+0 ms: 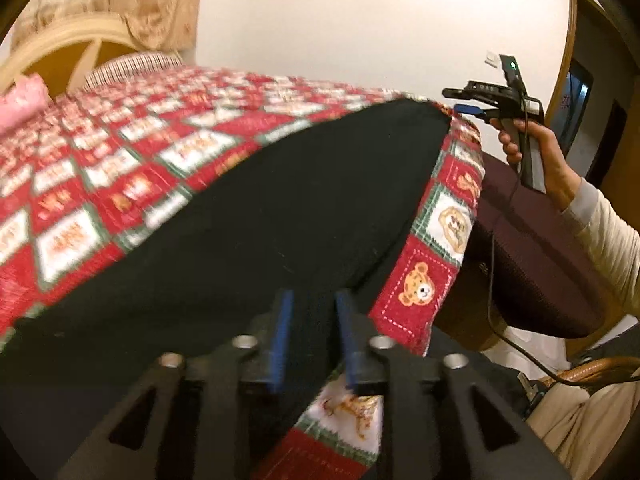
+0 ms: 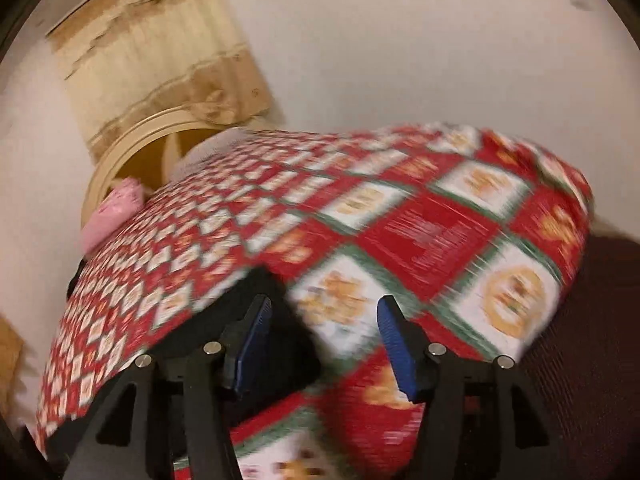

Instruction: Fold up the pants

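The black pants (image 1: 280, 208) lie spread flat along the near edge of the bed, on a red, white and green patchwork quilt (image 1: 120, 152). My left gripper (image 1: 312, 300) has its blue pads narrowly apart with a strip of the black pants cloth between them. My right gripper (image 2: 324, 312) is open and empty, above the bed's corner; a corner of the pants (image 2: 256, 292) lies by its left finger. The right gripper also shows in the left wrist view (image 1: 472, 110), held in a hand past the far end of the pants.
A cream headboard (image 1: 72, 40) and a pink pillow (image 1: 20, 104) are at the far end of the bed. A dark maroon chair (image 1: 532, 256) stands right of the bed corner. A cable (image 1: 496, 272) hangs from the right gripper.
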`<state>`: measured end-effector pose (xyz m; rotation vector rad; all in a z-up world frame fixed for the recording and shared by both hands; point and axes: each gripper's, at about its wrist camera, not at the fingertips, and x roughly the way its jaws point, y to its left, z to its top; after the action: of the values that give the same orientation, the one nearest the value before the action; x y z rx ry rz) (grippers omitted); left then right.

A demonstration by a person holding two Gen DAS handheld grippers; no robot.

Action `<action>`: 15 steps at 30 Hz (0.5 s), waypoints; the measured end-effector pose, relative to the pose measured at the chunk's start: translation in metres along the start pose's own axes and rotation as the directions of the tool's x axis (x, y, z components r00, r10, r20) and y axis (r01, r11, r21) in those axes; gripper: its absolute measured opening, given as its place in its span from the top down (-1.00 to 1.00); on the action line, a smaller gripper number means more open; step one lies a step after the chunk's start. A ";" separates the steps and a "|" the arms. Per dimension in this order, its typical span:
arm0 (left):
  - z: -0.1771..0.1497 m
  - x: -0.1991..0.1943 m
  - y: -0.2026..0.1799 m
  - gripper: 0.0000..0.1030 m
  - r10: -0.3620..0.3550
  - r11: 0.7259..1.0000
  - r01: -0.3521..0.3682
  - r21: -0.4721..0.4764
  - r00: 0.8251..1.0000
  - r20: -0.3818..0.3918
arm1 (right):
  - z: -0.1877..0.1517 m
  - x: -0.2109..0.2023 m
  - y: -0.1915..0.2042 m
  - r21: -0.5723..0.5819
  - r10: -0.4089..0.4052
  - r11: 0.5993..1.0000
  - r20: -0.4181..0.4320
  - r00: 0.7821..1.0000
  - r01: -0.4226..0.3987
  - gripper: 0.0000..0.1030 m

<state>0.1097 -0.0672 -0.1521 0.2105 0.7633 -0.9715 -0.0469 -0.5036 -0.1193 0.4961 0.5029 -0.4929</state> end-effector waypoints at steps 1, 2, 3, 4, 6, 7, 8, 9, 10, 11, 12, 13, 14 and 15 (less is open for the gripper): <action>-0.001 -0.006 0.003 0.03 0.010 1.000 -0.010 -0.009 1.000 0.016 | 0.001 0.001 0.015 -0.051 0.026 0.998 -0.002 1.000 -0.026 -0.11; -0.003 -0.014 0.008 -0.01 0.028 0.999 -0.027 -0.025 0.999 0.034 | 0.001 0.003 0.029 -0.089 0.052 0.995 -0.012 0.999 -0.053 -0.11; -0.006 -0.023 0.015 -0.01 0.053 0.998 -0.051 -0.047 0.998 0.046 | -0.001 0.009 0.045 -0.132 0.086 0.987 -0.038 0.996 -0.090 -0.11; -0.010 -0.029 0.022 -0.01 0.072 0.995 -0.068 -0.067 0.996 0.049 | -0.005 0.016 0.058 -0.160 0.100 0.981 -0.071 0.992 -0.110 -0.11; -0.020 -0.043 0.035 -0.01 0.115 0.988 -0.109 -0.106 0.992 0.054 | -0.014 0.029 0.074 -0.186 0.072 0.978 -0.110 0.991 -0.092 -0.11; -0.027 -0.052 0.043 -0.01 0.139 0.983 -0.131 -0.130 0.989 0.055 | -0.022 0.033 0.084 -0.205 0.061 0.975 -0.126 0.990 -0.086 -0.11; -0.033 -0.057 0.049 -0.01 0.153 0.979 -0.144 -0.146 0.987 0.052 | -0.032 0.034 0.095 -0.228 0.084 0.967 -0.145 0.986 -0.116 -0.11; -0.040 -0.064 0.057 -0.01 0.174 0.973 -0.165 -0.164 0.984 0.044 | -0.042 0.033 0.108 -0.253 0.117 0.954 -0.171 0.978 -0.159 -0.11; -0.044 -0.066 0.060 -0.01 0.184 0.969 -0.175 -0.173 0.982 0.037 | -0.054 0.031 0.123 -0.282 0.146 0.938 -0.200 0.969 -0.200 -0.11; -0.049 -0.067 0.063 -0.01 0.189 0.967 -0.182 -0.179 0.982 0.027 | -0.067 0.028 0.141 -0.318 0.174 0.916 -0.234 0.957 -0.245 -0.10; -0.054 -0.066 0.066 -0.01 0.199 0.964 -0.193 -0.183 0.980 0.015 | -0.083 0.024 0.161 -0.356 0.207 0.884 -0.279 0.938 -0.301 -0.10; -0.055 -0.064 0.066 -0.01 0.207 0.962 -0.202 -0.185 0.978 0.008 | -0.097 0.022 0.179 -0.389 0.231 0.851 -0.324 0.917 -0.352 -0.10; -0.059 -0.062 0.067 -0.01 0.214 0.958 -0.210 -0.193 0.977 0.001 | -0.111 0.018 0.194 -0.420 0.248 0.817 -0.362 0.899 -0.394 -0.10; -0.062 -0.062 0.068 -0.01 0.215 0.956 -0.211 -0.203 0.977 -0.002 | -0.125 0.013 0.210 -0.458 0.263 0.775 -0.393 0.881 -0.436 -0.10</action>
<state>0.1138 0.0425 -0.1673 0.1030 0.7979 -0.6861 0.0379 -0.2768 -0.1549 0.1101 0.8000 0.1110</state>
